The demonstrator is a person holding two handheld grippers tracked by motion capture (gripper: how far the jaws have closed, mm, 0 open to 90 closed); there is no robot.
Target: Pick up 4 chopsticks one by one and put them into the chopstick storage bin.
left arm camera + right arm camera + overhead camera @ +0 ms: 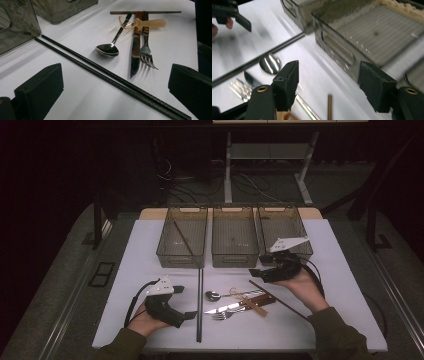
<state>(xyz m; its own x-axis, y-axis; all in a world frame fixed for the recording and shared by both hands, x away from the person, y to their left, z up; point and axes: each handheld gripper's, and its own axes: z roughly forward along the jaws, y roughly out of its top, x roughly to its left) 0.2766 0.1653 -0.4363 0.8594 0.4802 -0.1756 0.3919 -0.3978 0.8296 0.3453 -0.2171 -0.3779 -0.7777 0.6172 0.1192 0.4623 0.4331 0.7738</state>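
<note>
Overhead, the right gripper (256,272) hovers with jaws apart and empty, the cutlery pile (237,304) at its seven o'clock. Meanwhile the left gripper (184,302), also open and empty, sits at nine o'clock of the black chopsticks (199,305).

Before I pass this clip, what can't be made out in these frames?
- Right gripper view: the spoon and fork are smeared by motion blur.
- High view: the right bin is partly hidden behind the right gripper.
- Left gripper view: the black chopsticks are cut off by the bottom edge.
- High view: the small gold piece is too small to identify.
</note>
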